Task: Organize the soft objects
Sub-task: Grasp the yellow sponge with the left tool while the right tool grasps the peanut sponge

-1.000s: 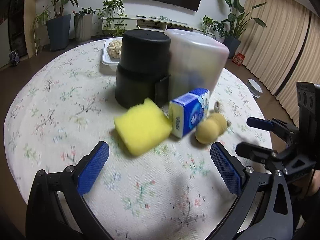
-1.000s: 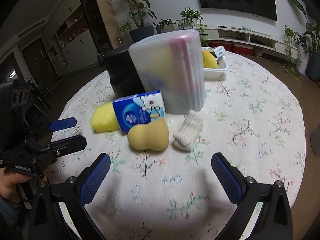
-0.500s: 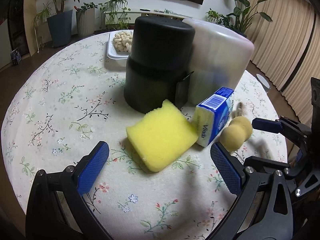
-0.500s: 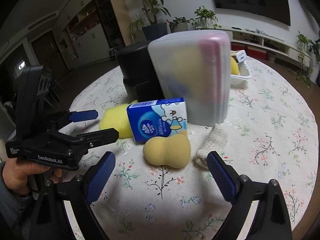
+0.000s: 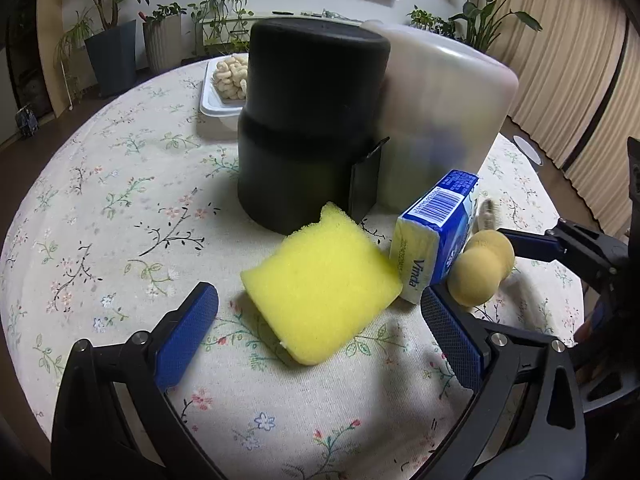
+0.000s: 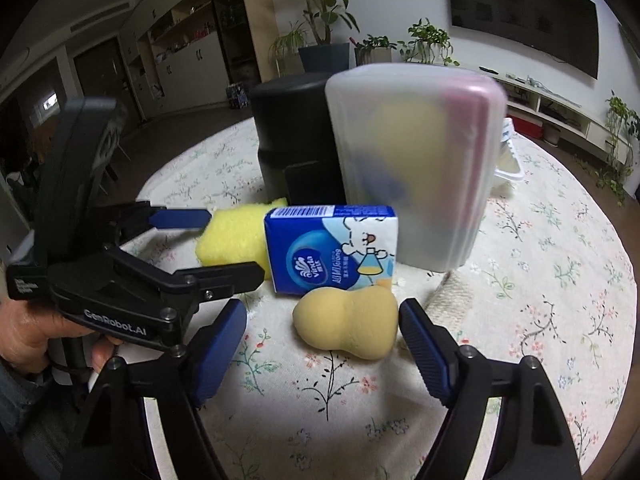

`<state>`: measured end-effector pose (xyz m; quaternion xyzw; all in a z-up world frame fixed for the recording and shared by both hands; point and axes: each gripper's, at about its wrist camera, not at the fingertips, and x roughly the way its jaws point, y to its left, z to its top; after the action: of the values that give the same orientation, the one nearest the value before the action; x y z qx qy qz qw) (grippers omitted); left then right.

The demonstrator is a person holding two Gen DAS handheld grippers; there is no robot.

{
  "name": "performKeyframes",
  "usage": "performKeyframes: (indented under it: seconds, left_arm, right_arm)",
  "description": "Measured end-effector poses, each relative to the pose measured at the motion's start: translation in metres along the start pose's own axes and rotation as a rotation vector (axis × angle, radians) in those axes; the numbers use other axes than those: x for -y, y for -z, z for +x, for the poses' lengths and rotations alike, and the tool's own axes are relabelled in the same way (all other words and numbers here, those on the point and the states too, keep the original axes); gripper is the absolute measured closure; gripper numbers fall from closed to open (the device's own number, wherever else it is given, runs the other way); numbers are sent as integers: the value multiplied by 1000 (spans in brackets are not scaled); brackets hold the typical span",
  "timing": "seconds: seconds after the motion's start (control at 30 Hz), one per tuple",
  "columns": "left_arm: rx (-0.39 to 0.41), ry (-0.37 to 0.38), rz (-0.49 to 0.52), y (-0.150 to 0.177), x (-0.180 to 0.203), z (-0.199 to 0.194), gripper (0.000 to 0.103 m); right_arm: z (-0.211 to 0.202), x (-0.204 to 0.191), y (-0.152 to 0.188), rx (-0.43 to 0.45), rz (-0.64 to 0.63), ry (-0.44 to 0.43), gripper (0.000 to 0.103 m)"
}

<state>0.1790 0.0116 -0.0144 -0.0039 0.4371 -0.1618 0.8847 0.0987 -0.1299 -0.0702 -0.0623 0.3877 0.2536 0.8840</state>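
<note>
Yellow sponge point(image 5: 320, 292): lies on the floral tablecloth point(image 5: 100, 208), before a black canister point(image 5: 308, 120), flanked by the wide-apart fingers of the left gripper point(image 5: 320, 332), body marked "GenRobot.AI". Tissue pack point(image 6: 332, 248), blue, printed "Vinda", barcode on top, beside the sponge. Gourd-shaped beige sponge point(image 6: 348, 324): just ahead of the right gripper point(image 6: 322, 340), fingers spread, holding nothing. Frosted plastic container point(image 6: 412, 160) behind.
</note>
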Motion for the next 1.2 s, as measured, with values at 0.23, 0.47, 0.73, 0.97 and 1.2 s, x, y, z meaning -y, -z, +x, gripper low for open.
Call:
performKeyframes:
  seconds: [0.23, 0.47, 0.73, 0.97, 1.2]
  left_arm:
    - [-21, 4, -15, -2, -5, 7, 0]
    - [-40, -34, 6, -2, 2, 9, 0]
    - [-27, -76, -9, -1, 0, 5, 21]
    - [-13, -60, -1, 4, 3, -2, 43]
    - [4, -59, -29, 13, 0, -12, 52]
  right_arm:
    - [7, 1, 3, -17, -19, 70, 43]
    - [2, 0, 7, -2, -16, 66, 45]
    - [-6, 1, 22, 13, -2, 53, 45]
    - [-8, 4, 24, 16, -1, 51, 45]
    - [-11, 5, 24, 20, 4, 52, 47]
